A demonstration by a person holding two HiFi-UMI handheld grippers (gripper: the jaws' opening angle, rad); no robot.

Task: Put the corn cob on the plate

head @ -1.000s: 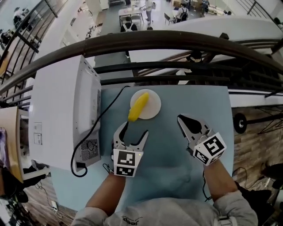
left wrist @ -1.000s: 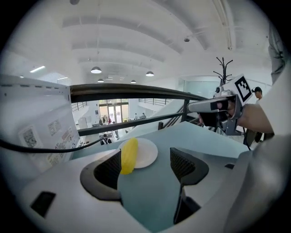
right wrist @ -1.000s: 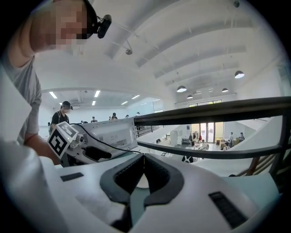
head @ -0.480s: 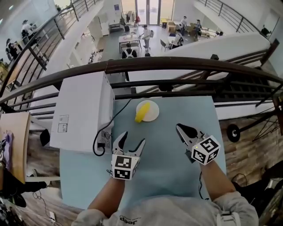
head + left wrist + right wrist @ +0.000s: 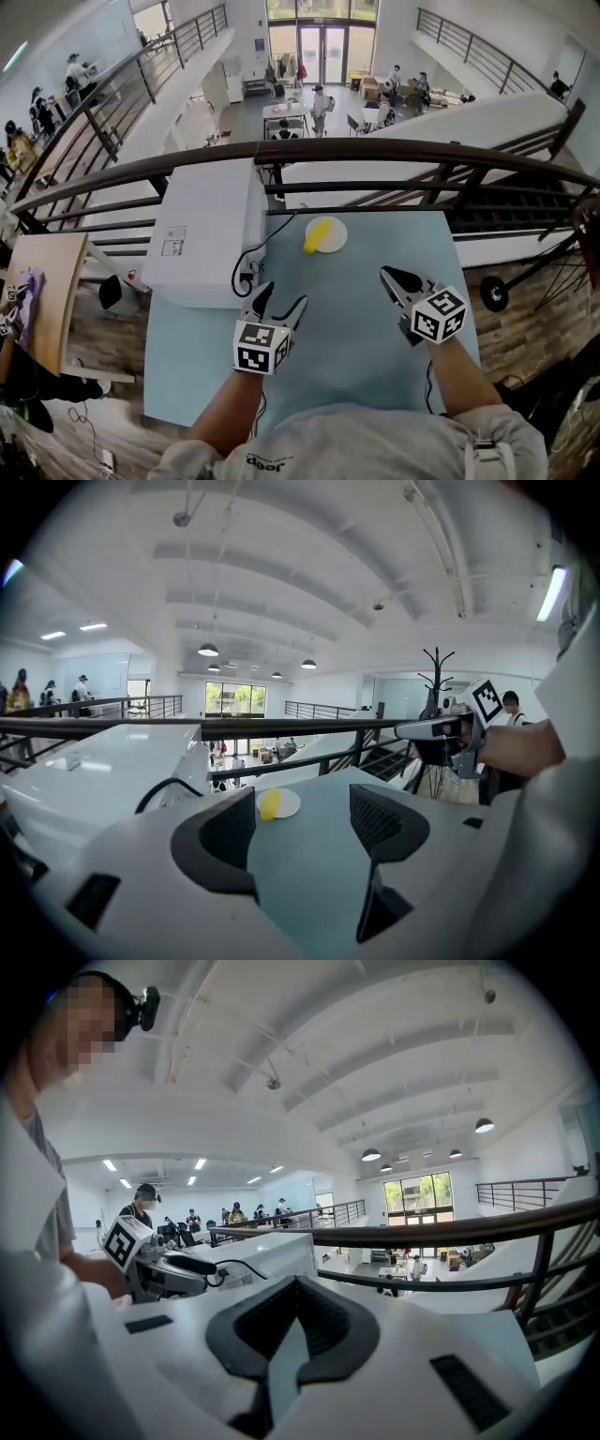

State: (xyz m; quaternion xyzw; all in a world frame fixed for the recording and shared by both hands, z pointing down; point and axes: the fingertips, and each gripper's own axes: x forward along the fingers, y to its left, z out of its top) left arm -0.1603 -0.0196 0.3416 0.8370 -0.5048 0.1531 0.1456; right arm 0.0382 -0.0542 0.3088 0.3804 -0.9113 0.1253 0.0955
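Observation:
The yellow corn cob [image 5: 315, 234] lies on the small white plate [image 5: 333, 232] at the far middle of the blue table [image 5: 347, 328], its end over the plate's left rim. My left gripper [image 5: 278, 300] hangs well short of the plate, open, with nothing between its jaws. In the left gripper view the corn cob [image 5: 269, 804] and plate [image 5: 286, 802] show far ahead between the jaws of the left gripper [image 5: 300, 822]. My right gripper [image 5: 394, 278] is at the right, shut and holding nothing; the right gripper [image 5: 294, 1321] shows its pads together.
A large white machine [image 5: 208, 230] with a black cable [image 5: 246, 258] stands on the table's left side. A dark railing [image 5: 375, 150] runs along the table's far edge, with an open hall and people below. A wooden board [image 5: 37, 291] sits at far left.
Both grippers have drawn back from the plate towards the person, and the head view has tilted up, so the plate looks smaller. The corn cob stays on the plate.

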